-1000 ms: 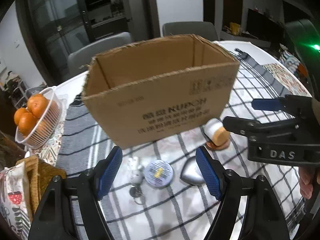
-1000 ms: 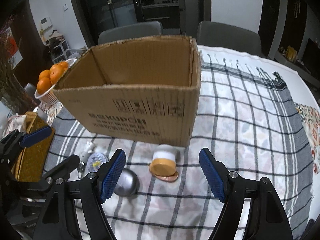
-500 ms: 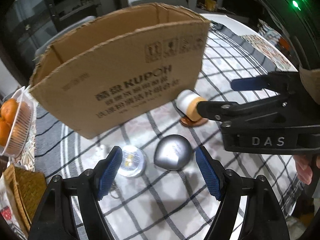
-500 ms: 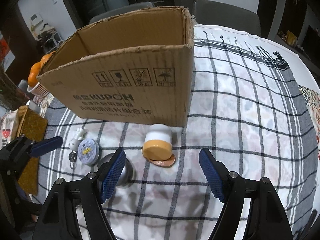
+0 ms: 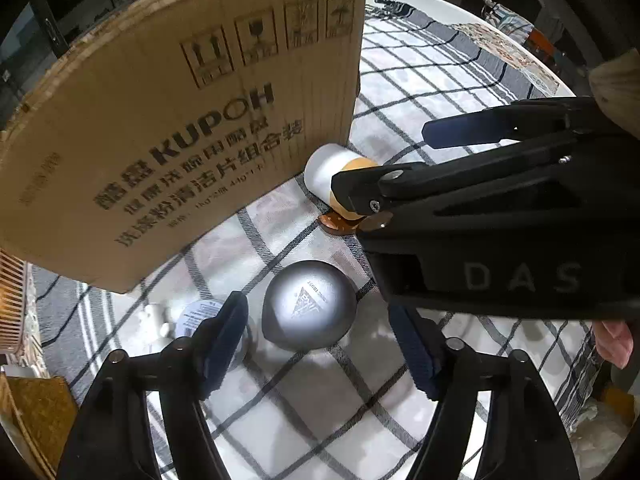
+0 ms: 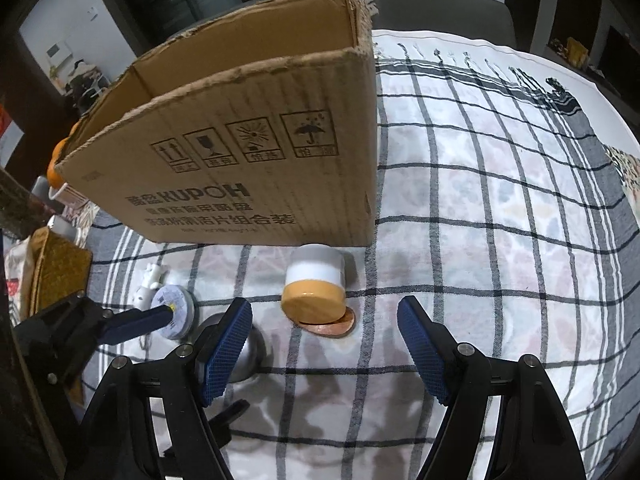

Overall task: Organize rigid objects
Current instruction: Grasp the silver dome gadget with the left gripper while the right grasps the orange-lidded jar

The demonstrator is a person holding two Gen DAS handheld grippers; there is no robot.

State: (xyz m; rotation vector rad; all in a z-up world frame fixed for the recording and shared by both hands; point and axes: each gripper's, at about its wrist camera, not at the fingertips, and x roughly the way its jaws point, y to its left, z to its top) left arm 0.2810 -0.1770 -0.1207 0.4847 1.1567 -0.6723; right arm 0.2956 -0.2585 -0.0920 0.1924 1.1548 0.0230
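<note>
While closing, left gripper (image 5: pixel 320 344) straddles silver dome (image 5: pixel 309 311), apparently untouched | right gripper (image 6: pixel 324 344) wide over jar (image 6: pixel 314 288)

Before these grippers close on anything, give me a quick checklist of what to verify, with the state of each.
1. Silver dome between the left hand-held gripper fingers: ok; jaws closing, pads not yet touching.
2. Jar ahead of the open right hand-held gripper: ok; it lies tipped on a copper disc.
3. Tin clear of the left finger: not ok, right beside it.
4. Box top open: ok.
5. Room inside box: cannot tell.
</note>
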